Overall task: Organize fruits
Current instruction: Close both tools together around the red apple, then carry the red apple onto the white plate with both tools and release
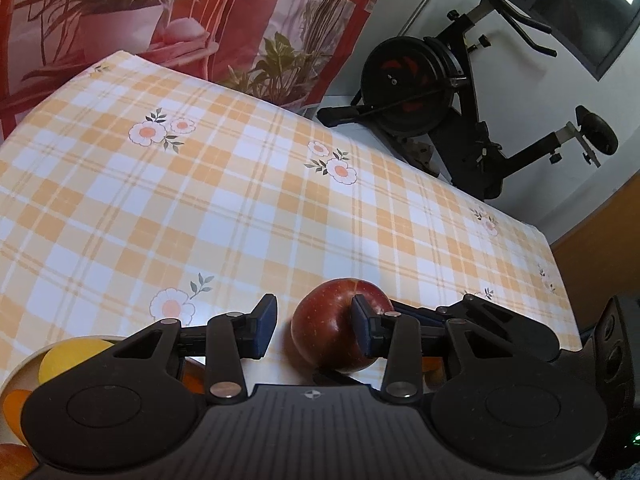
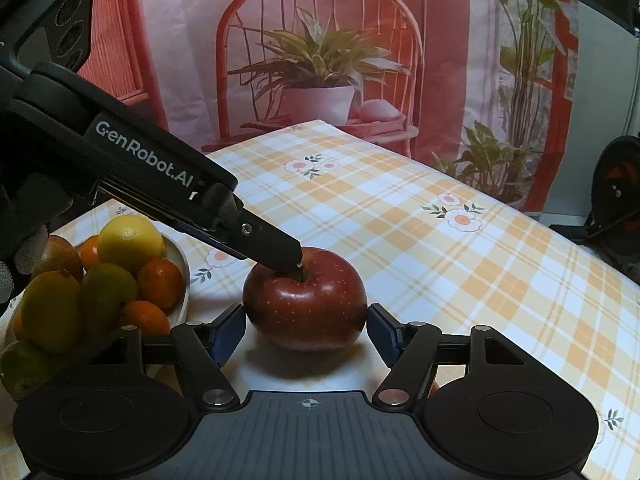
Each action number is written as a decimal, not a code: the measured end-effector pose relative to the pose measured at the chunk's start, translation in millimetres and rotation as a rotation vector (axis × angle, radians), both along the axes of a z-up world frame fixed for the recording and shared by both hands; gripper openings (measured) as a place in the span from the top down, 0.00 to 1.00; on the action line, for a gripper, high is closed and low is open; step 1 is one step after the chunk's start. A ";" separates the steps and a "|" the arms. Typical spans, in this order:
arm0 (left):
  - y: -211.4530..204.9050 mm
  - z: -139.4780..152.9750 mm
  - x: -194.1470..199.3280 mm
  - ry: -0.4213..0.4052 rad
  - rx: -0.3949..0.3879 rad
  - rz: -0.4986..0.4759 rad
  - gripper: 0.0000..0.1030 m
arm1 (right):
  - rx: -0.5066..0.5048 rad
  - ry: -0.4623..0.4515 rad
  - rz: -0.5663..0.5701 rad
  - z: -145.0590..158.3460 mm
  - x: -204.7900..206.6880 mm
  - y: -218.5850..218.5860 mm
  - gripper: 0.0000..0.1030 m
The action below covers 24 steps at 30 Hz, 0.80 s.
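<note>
One red apple (image 2: pixel 305 300) sits upright on the table (image 2: pixel 460 264), stem hollow up, just right of the bowl (image 2: pixel 182 276).

Bowl contents, counted from the right wrist view: about nine fruits. One yellow lemon (image 2: pixel 130 238) on top, roughly three oranges (image 2: pixel 160 283), three or four yellow-green fruits, one brownish fruit at far left. The count is unsure; the lower pieces are cut off by the tongs' body and overlap each other. In the left wrist view only the bowl's rim, one yellow fruit and orange slivers show.

Right tongs (image 2: pixel 306 330): jaws spread either side of the apple, pads level with its widest part; narrow gaps seem to show, but contact is hard to rule out.

Left tongs (image 1: pixel 314 328): jaws narrow. In the left wrist view one pad overlaps the apple's right flank, the other stands clear of its left side. From the right wrist view, a finger tip rests at the stem hollow. Whether it presses, I cannot tell.

One exercise bike (image 1: pixel 460 96) stands beyond the table; one printed backdrop (image 2: pixel 320 40) hangs behind.
</note>
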<state>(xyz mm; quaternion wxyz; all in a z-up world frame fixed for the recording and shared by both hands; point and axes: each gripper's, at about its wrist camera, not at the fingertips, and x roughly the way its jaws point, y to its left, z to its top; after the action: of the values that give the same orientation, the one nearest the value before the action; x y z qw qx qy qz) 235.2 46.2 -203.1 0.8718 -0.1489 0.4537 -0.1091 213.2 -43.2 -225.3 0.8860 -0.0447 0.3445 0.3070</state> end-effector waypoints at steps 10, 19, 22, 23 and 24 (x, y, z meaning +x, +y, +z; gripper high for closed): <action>-5.5 -4.2 2.0 0.005 -0.039 -0.031 0.59 | 0.009 -0.001 -0.014 -0.2 -2.1 0.3 0.40; -7.4 -0.9 0.8 0.002 -0.044 -0.062 0.59 | 0.021 -0.004 -0.038 4.2 -9.3 -4.3 0.40; -7.9 6.5 -3.8 -0.004 -0.038 -0.072 0.59 | 0.025 -0.013 -0.043 10.2 -14.4 -5.0 0.40; -7.7 9.2 -5.7 -0.006 -0.037 -0.076 0.59 | 0.025 -0.017 -0.042 12.7 -16.5 -4.5 0.40; -7.0 12.6 -8.6 -0.010 -0.036 -0.080 0.59 | 0.026 -0.021 -0.041 15.9 -19.0 -4.0 0.40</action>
<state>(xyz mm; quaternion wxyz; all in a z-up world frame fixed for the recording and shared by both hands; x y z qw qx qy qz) 226.5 39.2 -190.5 0.8662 -0.1459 0.4528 -0.1528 194.3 -47.2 -209.4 0.8962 -0.0293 0.3319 0.2928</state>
